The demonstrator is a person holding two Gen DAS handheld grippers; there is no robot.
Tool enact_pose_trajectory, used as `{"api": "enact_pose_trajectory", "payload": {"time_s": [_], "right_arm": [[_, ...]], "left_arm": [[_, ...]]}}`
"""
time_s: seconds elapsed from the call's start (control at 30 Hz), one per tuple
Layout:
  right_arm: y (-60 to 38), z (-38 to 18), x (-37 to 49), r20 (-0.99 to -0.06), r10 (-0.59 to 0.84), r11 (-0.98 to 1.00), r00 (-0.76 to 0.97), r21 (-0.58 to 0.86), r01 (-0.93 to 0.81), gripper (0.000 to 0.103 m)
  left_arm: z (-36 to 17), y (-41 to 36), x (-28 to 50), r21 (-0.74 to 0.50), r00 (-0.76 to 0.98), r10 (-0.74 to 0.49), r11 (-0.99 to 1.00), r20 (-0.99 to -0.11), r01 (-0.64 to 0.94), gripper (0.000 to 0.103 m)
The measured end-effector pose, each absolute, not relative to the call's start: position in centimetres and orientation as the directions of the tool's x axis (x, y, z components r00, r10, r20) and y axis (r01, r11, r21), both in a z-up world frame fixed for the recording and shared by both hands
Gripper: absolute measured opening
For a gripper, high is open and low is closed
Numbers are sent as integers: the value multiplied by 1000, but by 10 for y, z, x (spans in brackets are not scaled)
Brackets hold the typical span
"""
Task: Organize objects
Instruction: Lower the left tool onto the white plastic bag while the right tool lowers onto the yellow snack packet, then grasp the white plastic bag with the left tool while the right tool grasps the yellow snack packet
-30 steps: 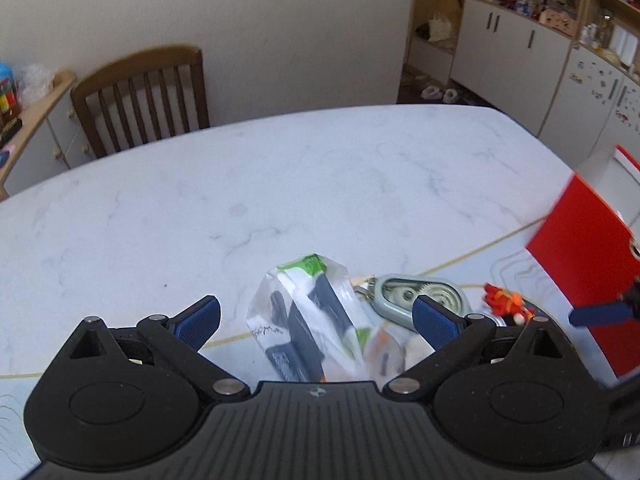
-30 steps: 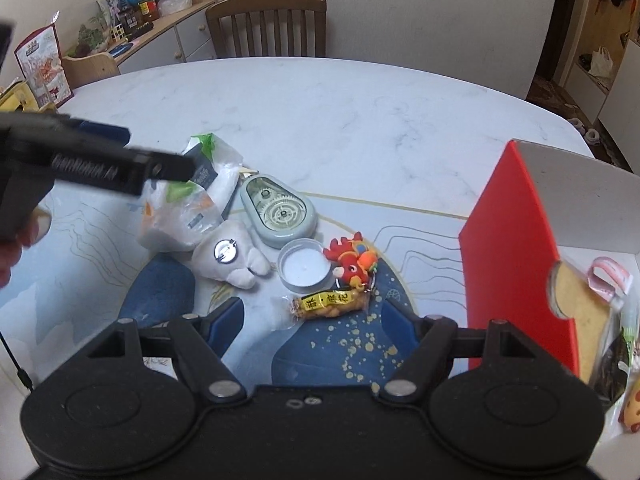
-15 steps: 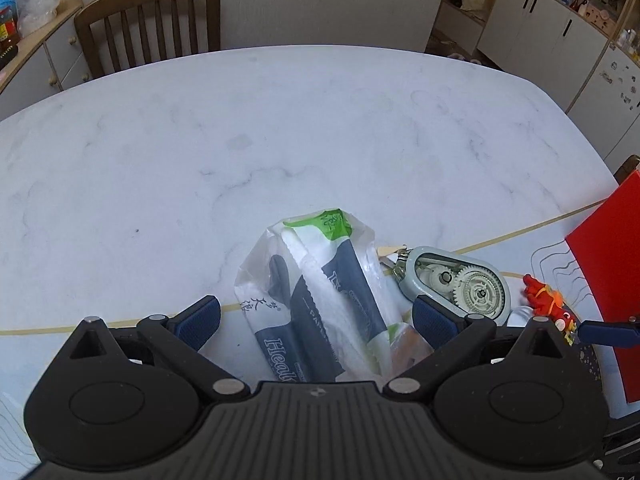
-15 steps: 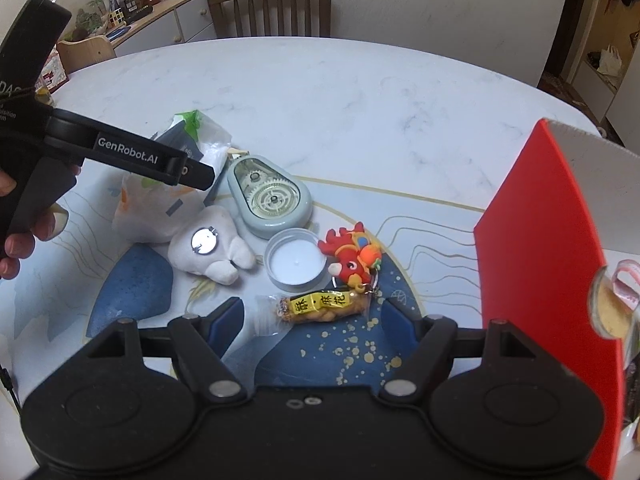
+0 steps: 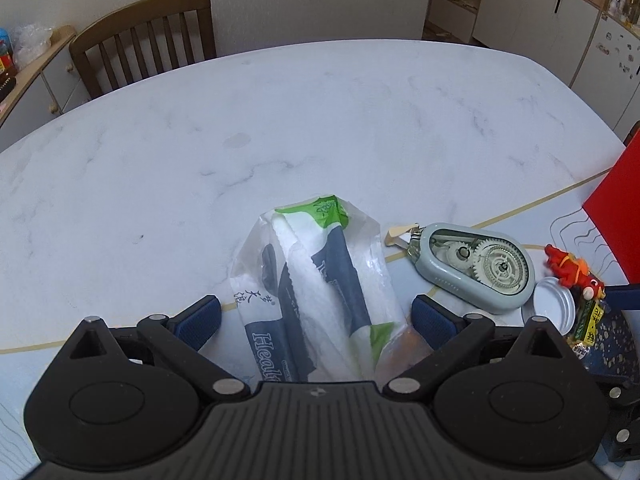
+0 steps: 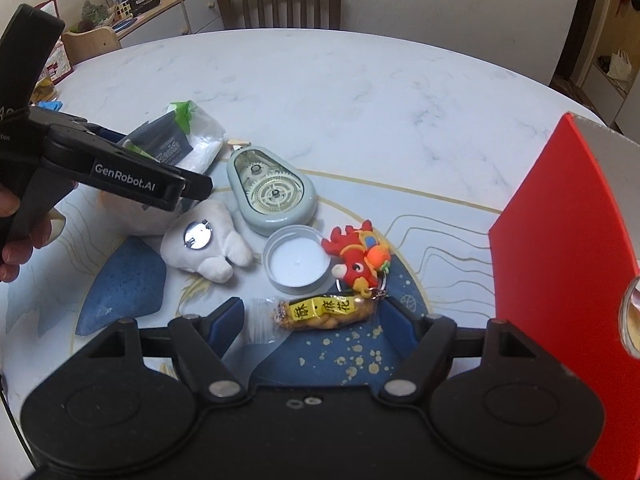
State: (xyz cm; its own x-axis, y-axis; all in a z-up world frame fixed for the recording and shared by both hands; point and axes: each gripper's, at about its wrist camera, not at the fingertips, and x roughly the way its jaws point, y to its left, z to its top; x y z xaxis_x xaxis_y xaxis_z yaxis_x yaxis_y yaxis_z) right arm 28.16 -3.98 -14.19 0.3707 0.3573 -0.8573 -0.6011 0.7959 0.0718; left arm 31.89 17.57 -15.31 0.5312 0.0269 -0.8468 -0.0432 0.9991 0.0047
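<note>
A clear plastic bag (image 5: pixel 320 280) holding a white, blue and green pack lies on the marble table (image 5: pixel 280 120). My left gripper (image 5: pixel 316 316) is open, with a finger on either side of the bag's near end. In the right wrist view, a yellow-labelled snack packet (image 6: pixel 320 312) lies between the open fingers of my right gripper (image 6: pixel 314 320). Behind it sit a white lid (image 6: pixel 298 266), a red dragon keychain (image 6: pixel 360 256), a white plush tooth (image 6: pixel 208 244) and a grey tape dispenser (image 6: pixel 272 192). The bag (image 6: pixel 188 140) is partly hidden by the left gripper's black finger (image 6: pixel 132 180).
A red box (image 6: pixel 560 240) stands open on the right, close to the right gripper; its side shows in the left wrist view as the red box (image 5: pixel 616 216). A person's hand (image 6: pixel 16 248) holds the left gripper. A wooden chair (image 5: pixel 144 52) stands at the far table edge.
My left gripper has come down and forward over the bag, which now lies between its fingers. My right gripper has closed in on the snack packet. Both stay open.
</note>
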Motion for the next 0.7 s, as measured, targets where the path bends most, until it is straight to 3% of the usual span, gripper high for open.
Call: {"api": "enact_pose_trajectory", "payload": {"time_s": [0.1,0.17,0.3,0.37,0.47,0.7], "right_arm": [[-40,-143,278,-854,362,789,373,68,-611,74],[-40,-143,277,-853,363,784,376,62,-617,72],[-41,-143,276,-848,365,775,383,48,-631,63],[-41,-142,278,-843,368,777,391,48,-628,51],[-43,-141,282,-844,372,784,386,63,-618,51],[-49,-138,272,-833,377,786,405,56,-616,50]], "left_arm": [[-152,177,314,8,547,32,999,-837,-47,95],[-151,177,310,13,559,34,999,-829,-43,84],[-148,179,302,6,575,27,999,-818,-38,68],[-147,180,299,-4,581,18,999,-814,-37,57],[-145,180,294,-17,583,6,999,-812,-34,46],[-140,176,276,-35,577,-16,999,-817,-21,42]]}}
